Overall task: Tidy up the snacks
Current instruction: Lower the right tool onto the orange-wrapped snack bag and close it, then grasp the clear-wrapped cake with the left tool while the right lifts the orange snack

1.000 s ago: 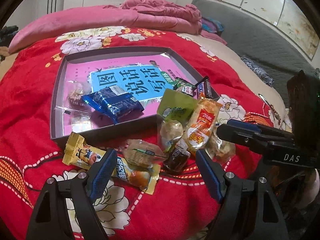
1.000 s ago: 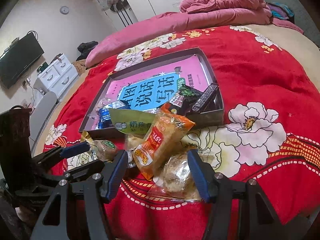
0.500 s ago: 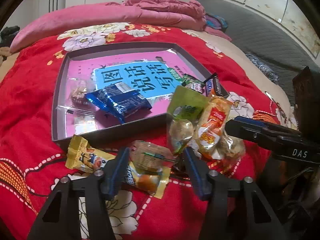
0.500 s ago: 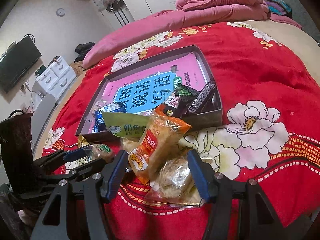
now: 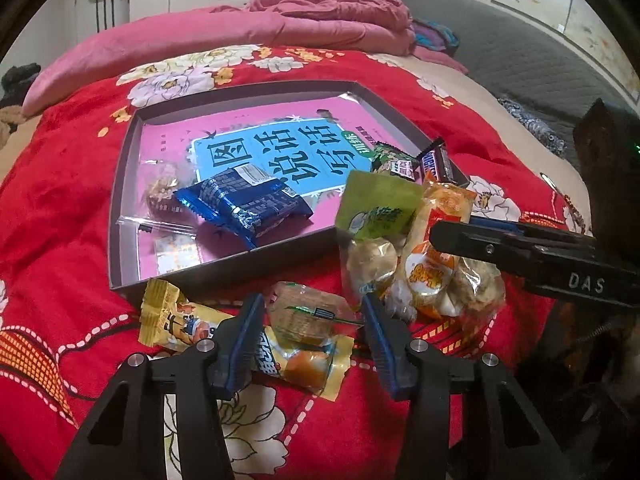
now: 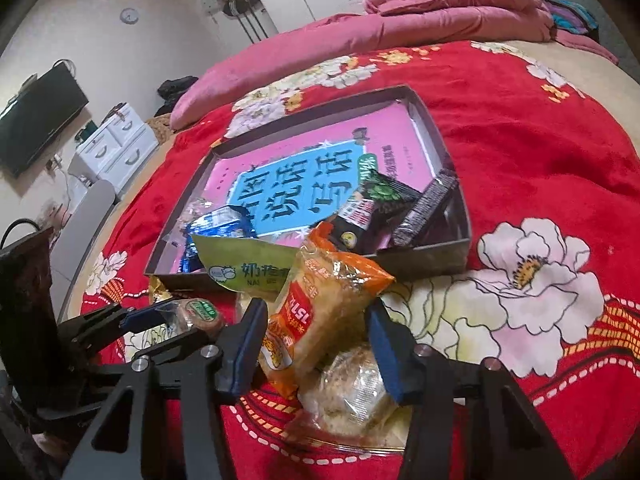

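- The flat grey box (image 5: 120, 216) on the red flowered bed cover (image 5: 60, 184) already has some snacks inside: a shiny blue packet (image 5: 244, 204), a dark chocolate bar (image 5: 438, 162) and a clear wrapped one (image 5: 162, 196).
- More snacks lie just outside the box's near wall.
- The left gripper (image 5: 312, 320) has its fingers closing around a clear-wrapped round brown cake (image 5: 304, 316).
- The right gripper (image 6: 316, 340) has its fingers closing around an orange snack bag (image 6: 320, 312).
- It looks about half done.

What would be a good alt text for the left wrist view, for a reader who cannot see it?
The left claw is closing around a clear-wrapped round cake lying on a yellow snack packet on a red floral blanket. Behind it, a shallow grey tray holds a blue packet.
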A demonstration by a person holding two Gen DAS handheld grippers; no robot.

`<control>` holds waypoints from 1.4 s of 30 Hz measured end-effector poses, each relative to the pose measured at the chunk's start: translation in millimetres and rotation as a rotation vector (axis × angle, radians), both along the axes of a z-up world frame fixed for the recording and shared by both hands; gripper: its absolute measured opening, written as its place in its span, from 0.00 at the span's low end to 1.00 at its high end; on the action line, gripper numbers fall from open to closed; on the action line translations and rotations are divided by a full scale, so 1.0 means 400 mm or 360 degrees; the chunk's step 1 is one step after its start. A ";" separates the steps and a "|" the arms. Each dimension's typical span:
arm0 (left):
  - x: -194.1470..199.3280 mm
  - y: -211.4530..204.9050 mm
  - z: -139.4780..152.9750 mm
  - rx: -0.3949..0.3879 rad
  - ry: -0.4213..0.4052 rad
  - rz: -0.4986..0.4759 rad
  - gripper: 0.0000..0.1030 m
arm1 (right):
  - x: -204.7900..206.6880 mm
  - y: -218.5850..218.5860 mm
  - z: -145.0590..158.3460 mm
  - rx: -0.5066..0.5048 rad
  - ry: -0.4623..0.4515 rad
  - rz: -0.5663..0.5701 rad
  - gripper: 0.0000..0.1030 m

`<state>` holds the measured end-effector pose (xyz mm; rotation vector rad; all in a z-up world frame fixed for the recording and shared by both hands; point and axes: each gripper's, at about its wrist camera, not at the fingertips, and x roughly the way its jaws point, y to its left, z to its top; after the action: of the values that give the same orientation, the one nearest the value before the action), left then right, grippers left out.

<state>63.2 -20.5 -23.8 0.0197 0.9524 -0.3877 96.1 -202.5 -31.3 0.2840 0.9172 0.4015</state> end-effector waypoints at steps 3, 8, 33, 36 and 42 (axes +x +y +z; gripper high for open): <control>0.003 0.000 -0.003 -0.0003 0.0008 0.0002 0.51 | -0.004 0.007 0.003 0.0022 -0.0013 0.0033 0.42; 0.005 0.000 -0.007 0.0000 0.0016 0.0002 0.51 | 0.010 0.014 -0.017 0.0091 0.0045 0.0065 0.42; 0.023 0.005 -0.020 -0.0028 0.0045 0.0024 0.49 | -0.001 -0.073 0.002 0.0322 0.0017 -0.0086 0.25; 0.030 0.004 -0.023 -0.0025 0.0050 0.0028 0.46 | -0.001 -0.073 0.009 0.0320 0.0005 -0.0090 0.25; 0.040 0.014 -0.025 -0.0035 0.0068 0.0052 0.40 | -0.003 -0.070 0.012 0.0321 0.0006 -0.0091 0.25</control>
<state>79.2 -14.7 -33.8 -0.0242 0.9895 -0.3699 94.9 -230.3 -26.5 0.4945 0.8712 0.4413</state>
